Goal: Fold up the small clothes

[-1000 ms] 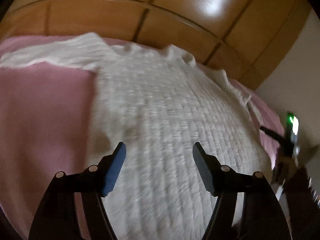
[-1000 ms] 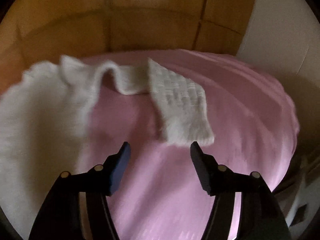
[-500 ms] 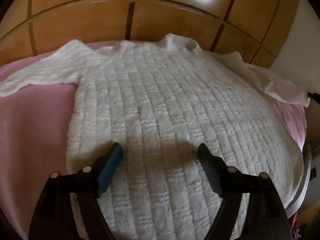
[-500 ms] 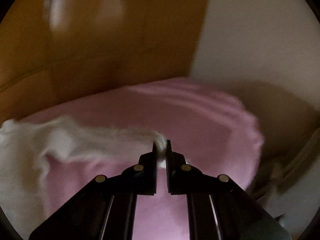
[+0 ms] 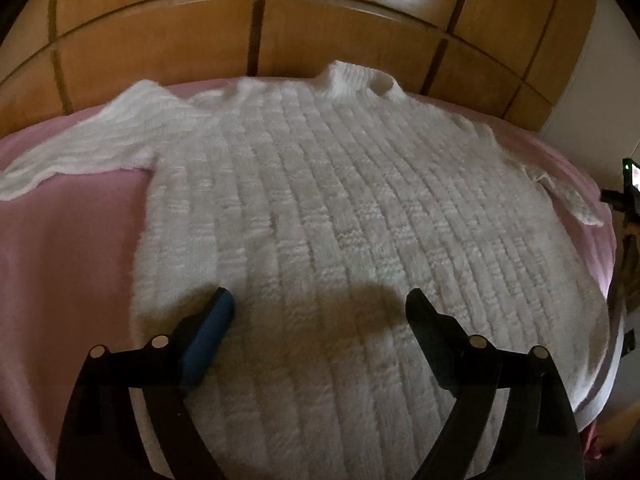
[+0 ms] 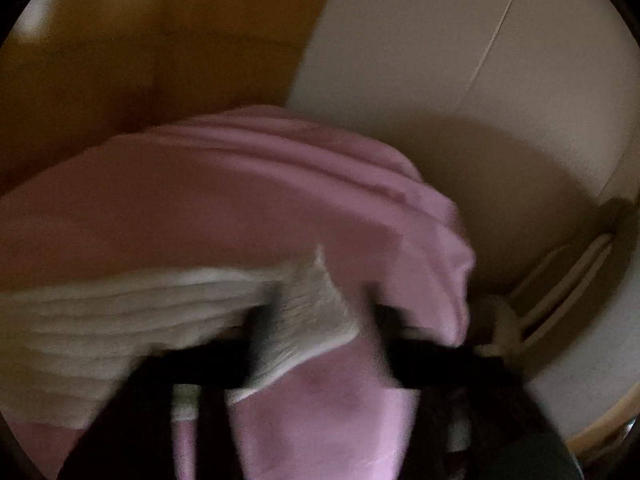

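Note:
A white ribbed knit sweater lies flat on a pink bed cover, collar toward the wooden headboard, its left sleeve stretched to the left. My left gripper is open and empty just above the sweater's lower body. In the blurred right wrist view the sweater's right sleeve lies across the pink cover, its cuff between the spread fingers of my right gripper, which looks open.
A wooden panelled headboard runs behind the bed. A pale wall stands to the right, with the bed's right edge dropping off beside it. A small device with a green light stands at the far right.
My right gripper was shut on the sleeve cuff half a second ago; now its fingers are spread and the sleeve lies stretched out rightward. My left gripper stayed open over the sweater's body.

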Motion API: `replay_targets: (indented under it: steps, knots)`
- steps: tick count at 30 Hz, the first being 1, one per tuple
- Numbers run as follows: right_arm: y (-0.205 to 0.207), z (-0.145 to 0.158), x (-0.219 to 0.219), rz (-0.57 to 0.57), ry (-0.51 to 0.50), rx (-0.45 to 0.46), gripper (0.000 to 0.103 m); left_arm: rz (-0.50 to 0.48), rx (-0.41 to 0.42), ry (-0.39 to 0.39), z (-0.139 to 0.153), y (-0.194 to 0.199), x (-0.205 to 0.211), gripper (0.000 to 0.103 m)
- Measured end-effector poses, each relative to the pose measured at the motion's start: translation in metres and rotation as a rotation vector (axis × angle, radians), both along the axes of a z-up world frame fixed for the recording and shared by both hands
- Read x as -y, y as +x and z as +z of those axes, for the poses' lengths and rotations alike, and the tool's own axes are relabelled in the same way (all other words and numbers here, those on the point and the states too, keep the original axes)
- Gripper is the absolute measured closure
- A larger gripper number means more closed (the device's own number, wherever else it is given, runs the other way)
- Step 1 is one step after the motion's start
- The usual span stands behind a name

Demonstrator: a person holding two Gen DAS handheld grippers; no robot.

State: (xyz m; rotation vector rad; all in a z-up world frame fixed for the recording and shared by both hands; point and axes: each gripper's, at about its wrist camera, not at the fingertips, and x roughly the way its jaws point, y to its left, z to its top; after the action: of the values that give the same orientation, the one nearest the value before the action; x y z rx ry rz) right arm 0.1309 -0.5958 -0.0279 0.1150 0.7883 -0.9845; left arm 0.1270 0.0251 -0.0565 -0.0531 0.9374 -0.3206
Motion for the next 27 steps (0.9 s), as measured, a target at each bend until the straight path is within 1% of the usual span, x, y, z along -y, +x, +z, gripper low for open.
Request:
replay_targets:
  steps: [1,2,4,5,7,8,11,13,15,16,17,18,19,20,21,22,23,24,25,27]
  knots:
    - [-0.002,0.000,-0.016,0.045,0.018,0.033,0.033,0.021,0.007,-0.003,0.003,-0.002,-0.005,0.016]
    - [-0.002,0.001,-0.028,0.094,0.049,0.047,0.032,0.052,0.015,-0.016,0.007,-0.006,-0.015,0.016]
    - [0.001,-0.002,-0.052,0.218,0.145,0.080,0.029,0.102,0.017,-0.047,0.012,-0.010,-0.033,0.016]
    - [0.001,-0.004,-0.072,0.306,0.222,0.104,0.028,0.133,0.013,-0.065,0.014,-0.013,-0.045,0.016]
    - [0.002,-0.007,-0.104,0.442,0.365,0.141,0.027,0.183,0.002,-0.089,0.014,-0.021,-0.065,0.016]
    - [0.003,-0.010,-0.126,0.523,0.455,0.151,0.027,0.206,-0.008,-0.103,0.013,-0.026,-0.076,0.016]
    - [-0.001,-0.023,-0.173,0.673,0.610,0.154,0.026,0.227,-0.040,-0.158,0.007,-0.046,-0.098,0.016]
    - [-0.008,-0.035,-0.195,0.731,0.691,0.141,0.026,0.205,-0.062,-0.195,0.002,-0.060,-0.104,0.016]
    - [-0.021,-0.046,-0.221,0.780,0.768,0.111,0.029,0.175,-0.080,-0.215,-0.002,-0.072,-0.104,0.022]
    - [-0.027,-0.050,-0.232,0.796,0.785,0.093,0.031,0.150,-0.091,-0.224,-0.004,-0.078,-0.102,0.030]
    - [-0.039,-0.056,-0.241,0.812,0.797,0.071,0.031,0.120,-0.097,-0.218,-0.006,-0.085,-0.098,0.035]
    - [-0.049,-0.057,-0.252,0.825,0.797,0.063,0.031,0.100,-0.090,-0.205,-0.007,-0.091,-0.095,0.036]
    - [-0.059,-0.057,-0.259,0.842,0.798,0.056,0.033,0.074,-0.081,-0.193,-0.008,-0.098,-0.090,0.049]
    - [-0.074,-0.059,-0.267,0.863,0.818,0.044,0.034,0.058,-0.085,-0.193,-0.009,-0.101,-0.088,0.059]
    - [-0.083,-0.059,-0.274,0.873,0.833,0.034,0.038,0.046,-0.089,-0.195,-0.011,-0.104,-0.086,0.063]
    - [-0.094,-0.060,-0.283,0.884,0.834,0.018,0.050,0.040,-0.085,-0.197,-0.011,-0.107,-0.086,0.081]
    - [-0.104,-0.056,-0.294,0.887,0.812,0.002,0.063,0.033,-0.090,-0.201,-0.012,-0.108,-0.085,0.091]
    - [-0.110,-0.055,-0.301,0.882,0.784,-0.015,0.092,0.033,-0.091,-0.209,-0.011,-0.109,-0.086,0.092]
    - [-0.116,-0.053,-0.302,0.874,0.775,-0.027,0.093,0.034,-0.086,-0.219,-0.009,-0.109,-0.087,0.094]
    - [-0.128,-0.038,-0.303,0.862,0.747,0.009,0.093,0.028,-0.066,-0.229,0.000,-0.113,-0.091,0.094]
